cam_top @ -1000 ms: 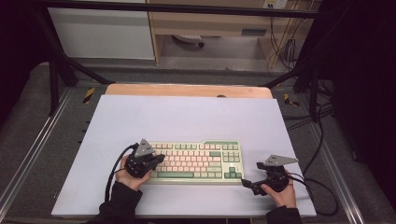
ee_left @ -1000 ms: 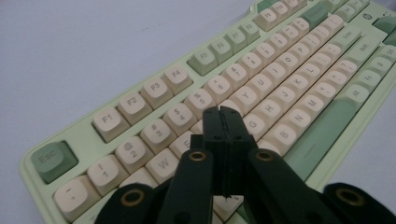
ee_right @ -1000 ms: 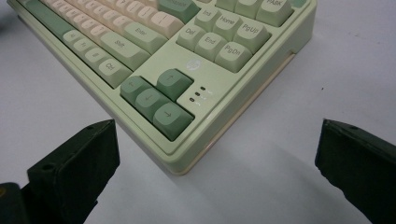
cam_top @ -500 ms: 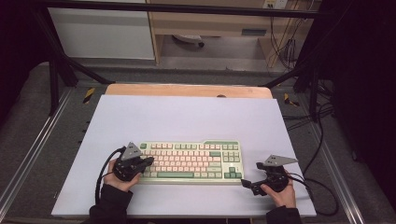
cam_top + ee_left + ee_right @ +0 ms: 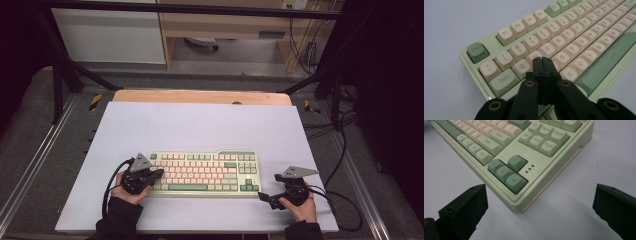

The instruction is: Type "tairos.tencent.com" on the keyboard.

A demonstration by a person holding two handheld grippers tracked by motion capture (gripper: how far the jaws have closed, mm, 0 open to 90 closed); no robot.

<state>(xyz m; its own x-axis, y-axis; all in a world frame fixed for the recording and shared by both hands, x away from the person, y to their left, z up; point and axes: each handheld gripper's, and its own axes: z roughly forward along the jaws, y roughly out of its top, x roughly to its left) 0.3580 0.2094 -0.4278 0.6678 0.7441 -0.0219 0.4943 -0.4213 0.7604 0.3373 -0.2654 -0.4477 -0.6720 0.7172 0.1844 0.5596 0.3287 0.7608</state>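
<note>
Low over the keys, left tool (image 5: 543,61) had its jaws pressed together, tips above W on the keyboard (image 5: 204,172). Right tool (image 5: 539,205) stood spread wide, just off the keyboard's arrow-key corner. Keyboard lay flat, near the front of the white tabletop (image 5: 200,125).

From my left gripper view, the closed jaws of the left gripper (image 5: 543,60) cover the keys below W, so I cannot tell whether they touch the keyboard (image 5: 564,47), whose right end runs off the frame's upper right edge.
</note>
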